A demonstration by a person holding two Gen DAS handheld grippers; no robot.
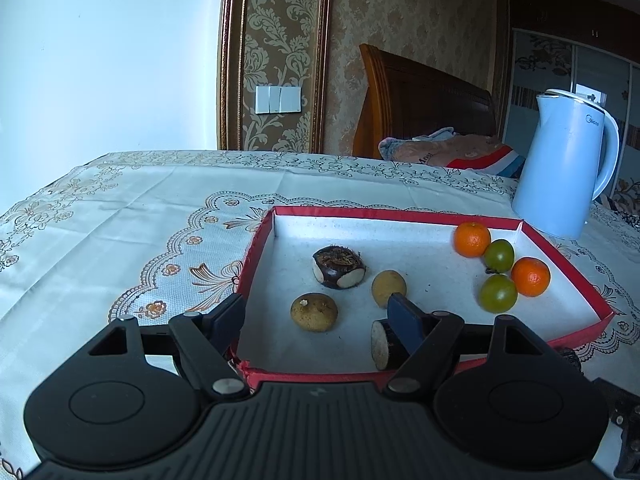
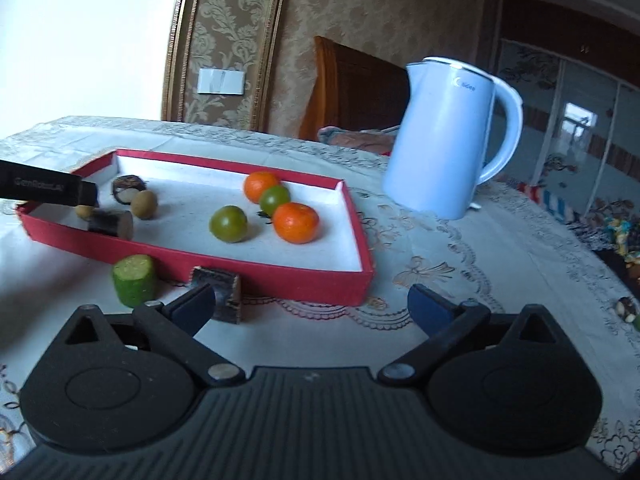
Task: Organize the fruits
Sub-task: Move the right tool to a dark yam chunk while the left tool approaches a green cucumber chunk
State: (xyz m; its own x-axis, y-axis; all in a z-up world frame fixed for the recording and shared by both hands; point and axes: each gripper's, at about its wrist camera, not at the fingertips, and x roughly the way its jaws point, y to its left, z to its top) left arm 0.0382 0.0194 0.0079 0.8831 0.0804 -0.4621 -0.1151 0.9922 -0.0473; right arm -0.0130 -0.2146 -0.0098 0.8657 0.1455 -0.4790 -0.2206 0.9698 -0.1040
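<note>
Left tool [image 1: 316,312] hangs over the near-left corner of the red tray [image 1: 256,248], its two fingers spread with nothing pinched. One finger sits outside the tray wall; the other stands in front of a dark sugarcane piece [image 1: 384,346] that lies in the tray with its pale cut end showing. Whether that finger touches the piece, I cannot tell.

Right tool [image 2: 312,304] is spread wide and empty, low over the tabletop [image 2: 460,248] just outside the tray's near wall. Beside its left finger a second dark cane chunk [image 2: 224,290] stands on the cloth against the tray, and a green cut piece [image 2: 134,280] stands just beside that.

Inside the tray the sorting looks well along: two oranges [image 1: 472,239] and two green tomatoes [image 1: 498,293] cluster at the far right, while two tan longans [image 1: 314,312] and a dark water chestnut [image 1: 338,267] sit to the left, near the cane. A white kettle [image 1: 568,168] stands beyond the tray.

Judging by this, the step in hand is bringing in the pieces left outside. The next move calls for shifting the right tool leftward so the dark chunk lies between its fingers, closing on its sides, then lifting it clear of the red wall.
</note>
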